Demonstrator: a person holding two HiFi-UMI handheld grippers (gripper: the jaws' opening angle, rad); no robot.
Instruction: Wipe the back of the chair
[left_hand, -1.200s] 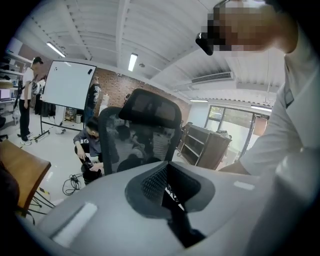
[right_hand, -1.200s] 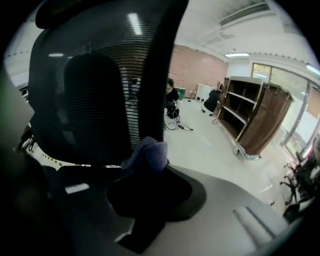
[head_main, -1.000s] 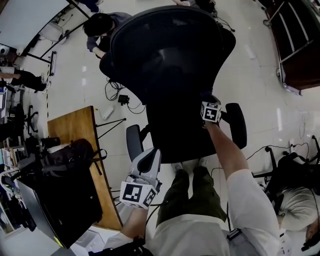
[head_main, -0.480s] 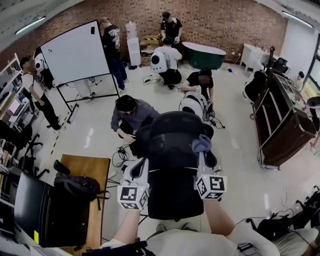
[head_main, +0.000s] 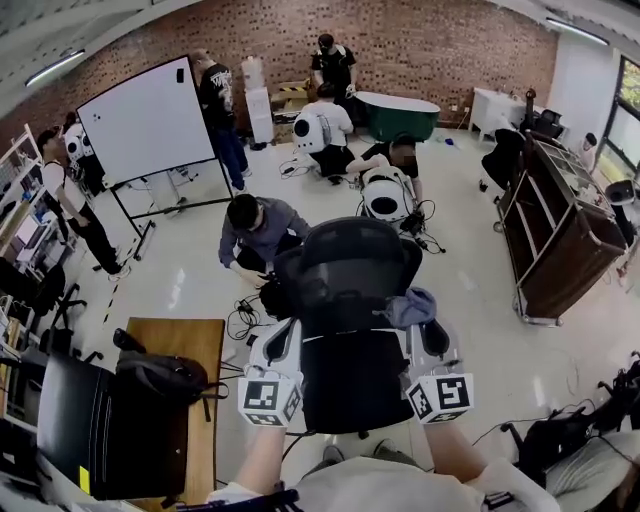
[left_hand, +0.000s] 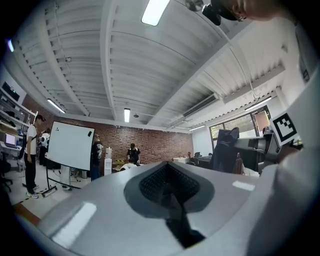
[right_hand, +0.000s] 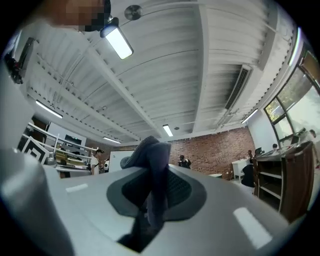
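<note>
a pale tiled floor is seen in the head view, closed off at the far end by a brick wall. a whiteboard on a stand is placed to the left, and a dark wooden cabinet to the right. several people are gathered on the floor beyond the chair.

a black office chair is set in the middle, just in front of the person, its back turned toward them. a wooden table is found at its left, with a dark backpack laid on it.

the left gripper is held up at the left edge of the chair's back; in the left gripper view its jaws are seen pressed together with nothing between them. the right gripper is held at the right edge, its jaws clenched on a grey-blue cloth. the cloth is bunched above the jaws at the chair back's right edge; whether the chair is touched cannot be told.
</note>
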